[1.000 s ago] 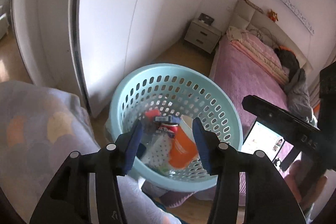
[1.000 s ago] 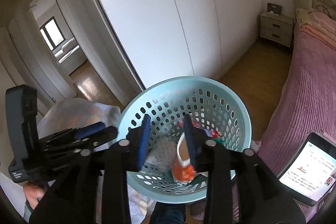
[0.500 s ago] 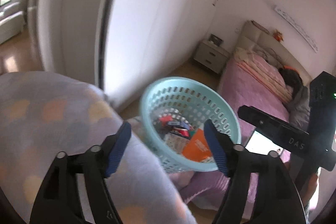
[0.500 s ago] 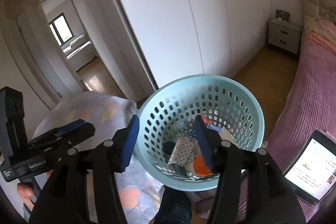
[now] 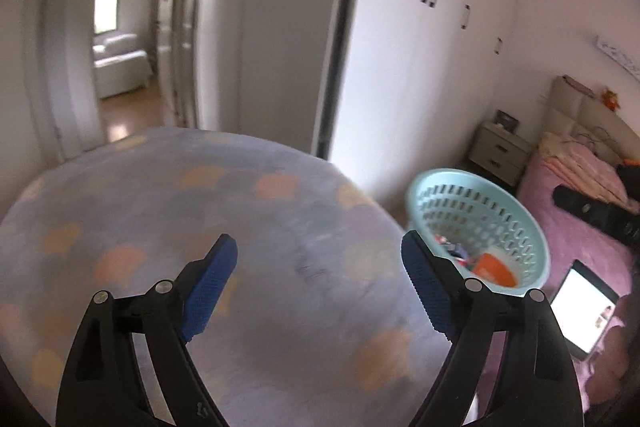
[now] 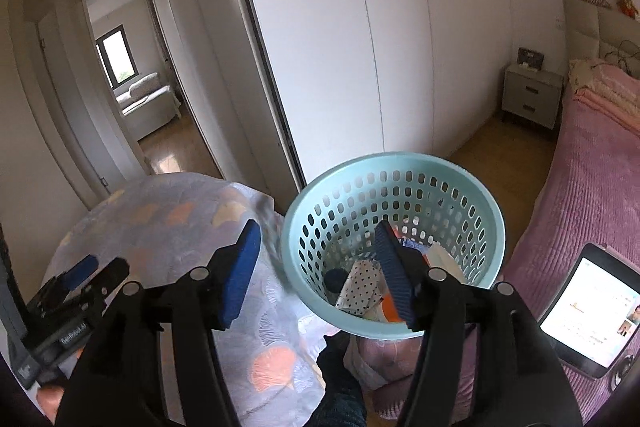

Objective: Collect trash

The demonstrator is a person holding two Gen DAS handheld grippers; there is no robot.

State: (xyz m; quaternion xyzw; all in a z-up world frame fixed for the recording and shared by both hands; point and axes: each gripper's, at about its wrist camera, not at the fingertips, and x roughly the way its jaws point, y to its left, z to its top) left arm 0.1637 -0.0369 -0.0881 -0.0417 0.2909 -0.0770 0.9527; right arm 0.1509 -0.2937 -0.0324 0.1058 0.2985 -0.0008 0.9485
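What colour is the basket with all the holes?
Light turquoise blue basket, seen best in the right wrist view.

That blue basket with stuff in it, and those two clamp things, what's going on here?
A person is collecting trash in a bedroom with a handheld gripper in each hand. The light blue basket already holds several bits of trash, among them a dotted wrapper and something orange. Both the left gripper and the right gripper are open and empty. The left one points over a patterned quilt beside the basket.
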